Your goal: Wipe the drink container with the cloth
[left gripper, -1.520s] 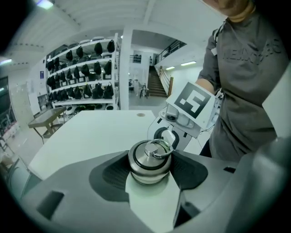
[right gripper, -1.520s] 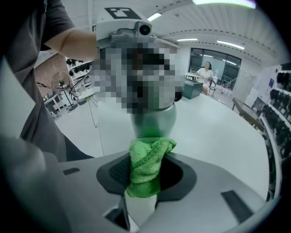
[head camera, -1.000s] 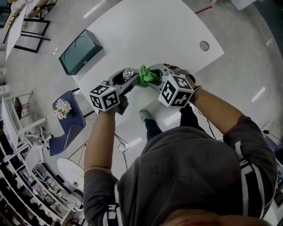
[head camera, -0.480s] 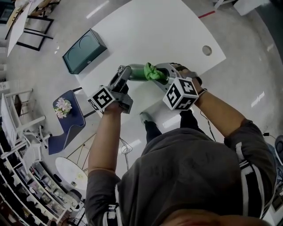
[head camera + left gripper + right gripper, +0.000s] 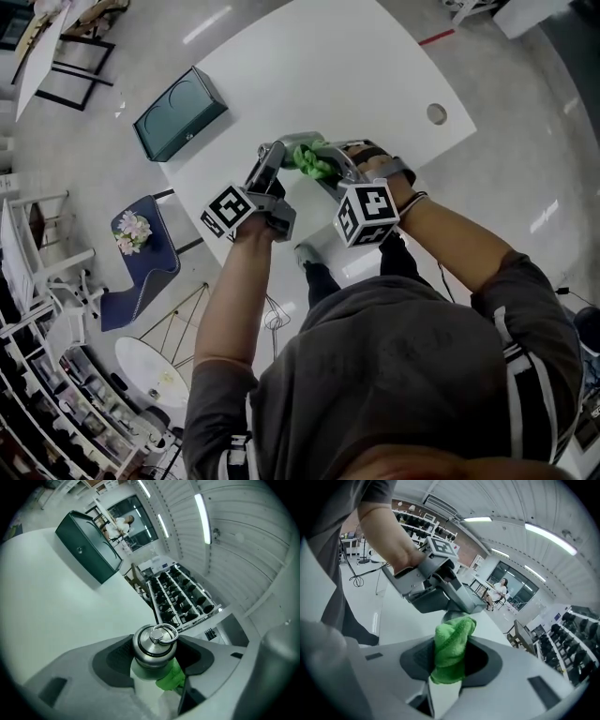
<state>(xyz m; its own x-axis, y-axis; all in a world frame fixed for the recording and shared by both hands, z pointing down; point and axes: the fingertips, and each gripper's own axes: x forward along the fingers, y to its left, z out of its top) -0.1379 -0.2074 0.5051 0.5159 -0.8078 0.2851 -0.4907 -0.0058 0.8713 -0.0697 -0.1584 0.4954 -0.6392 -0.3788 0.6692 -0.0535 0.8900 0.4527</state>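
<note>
**Drink container held above the table with the cloth against it**

The drink container (image 5: pixel 151 645) is clamped by the left hand-held gripper (image 5: pixel 157 644), with the dark pads pressed on either side just below its steel cap. The ringed cap points away from this hand-held gripper, and the pale body runs back between the jaws. The container is held above the white table (image 5: pixel 328 66), not resting on it.

A bunched green cloth (image 5: pixel 452 644) is pinched between the jaws of the right hand-held gripper (image 5: pixel 452 649). In the head view the two hand-held grippers are brought tip to tip. The cloth is laid against the side of the container's body, where a green fold is seen in the left gripper view. A dark green case (image 5: pixel 178 111) is seen at the table's far corner, well apart from both.
</note>
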